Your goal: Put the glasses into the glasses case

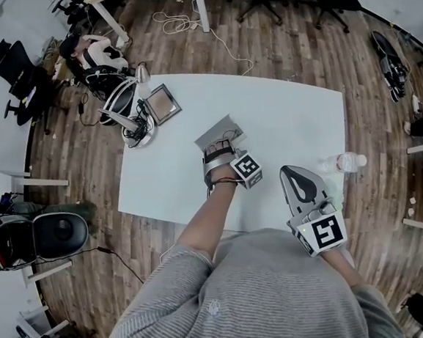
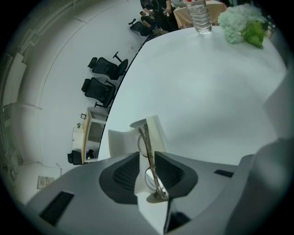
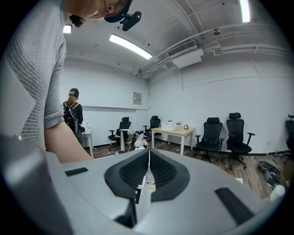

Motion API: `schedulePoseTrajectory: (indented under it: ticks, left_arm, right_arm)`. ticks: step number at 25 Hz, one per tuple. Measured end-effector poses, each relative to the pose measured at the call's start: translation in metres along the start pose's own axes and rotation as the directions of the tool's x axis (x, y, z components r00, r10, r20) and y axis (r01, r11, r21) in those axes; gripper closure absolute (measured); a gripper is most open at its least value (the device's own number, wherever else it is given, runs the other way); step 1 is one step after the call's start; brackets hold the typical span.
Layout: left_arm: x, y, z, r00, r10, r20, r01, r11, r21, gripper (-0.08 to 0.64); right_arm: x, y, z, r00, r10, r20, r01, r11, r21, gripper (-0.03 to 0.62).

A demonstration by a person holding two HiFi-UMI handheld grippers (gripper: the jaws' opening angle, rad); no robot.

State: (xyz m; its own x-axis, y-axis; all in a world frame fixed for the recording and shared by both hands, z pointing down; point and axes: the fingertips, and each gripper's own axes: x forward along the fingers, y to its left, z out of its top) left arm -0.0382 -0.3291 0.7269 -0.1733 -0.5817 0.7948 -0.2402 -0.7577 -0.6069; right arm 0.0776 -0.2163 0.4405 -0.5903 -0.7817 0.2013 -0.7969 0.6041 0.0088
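The thin metal-framed glasses (image 2: pixel 148 156) stand on edge between the jaws of my left gripper (image 2: pixel 147 161). Their far end reaches into the open white glasses case (image 2: pixel 120 139). A narrow gap shows between the dark pads (image 2: pixel 123 175) and the frame, so the jaws stand open around it. From the head view, the left gripper (image 1: pixel 218 149) points steeply down at the case (image 1: pixel 221 130) near the middle of the white table (image 1: pixel 288 114). My right gripper (image 1: pixel 294 176) hovers at the table's near right edge, shut and empty (image 3: pixel 148 170).
A clear water bottle (image 1: pixel 343 163) lies at the table's right edge. A small framed tablet (image 1: pixel 163 102) and a tangle of cables with a lamp (image 1: pixel 134 126) sit at the far left corner. A green and white bunch (image 2: pixel 240 24) rests beside the bottle (image 2: pixel 200 16).
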Motion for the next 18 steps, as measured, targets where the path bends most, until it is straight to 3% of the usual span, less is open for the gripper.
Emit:
schedulePoseTrajectory:
  ticks: [1,4,13,18]
  left_arm:
    - [0.0,-0.002,0.0,1.0,-0.015,0.01,0.015,1.0,0.005,0.449]
    - [-0.001,-0.006,0.0,0.999,-0.036,0.026,0.036,0.999,-0.005,0.432]
    - [-0.014,0.001,-0.004,0.998,-0.003,0.056,0.005,1.0,-0.031,0.431]
    - [-0.03,0.006,0.0,0.994,0.002,0.111,0.008,0.996,-0.085,0.431]
  right_arm:
    - [0.0,0.0,-0.001,1.0,-0.002,-0.001,0.002,1.0,0.004,0.577]
    - [0.0,-0.002,-0.001,1.0,-0.007,0.001,0.007,1.0,0.012,0.577]
    - [-0.001,0.004,0.003,1.0,0.008,0.012,-0.008,1.0,0.0,0.577]
    - [0.0,0.008,0.004,1.0,0.021,0.017,-0.021,1.0,-0.006,0.577]
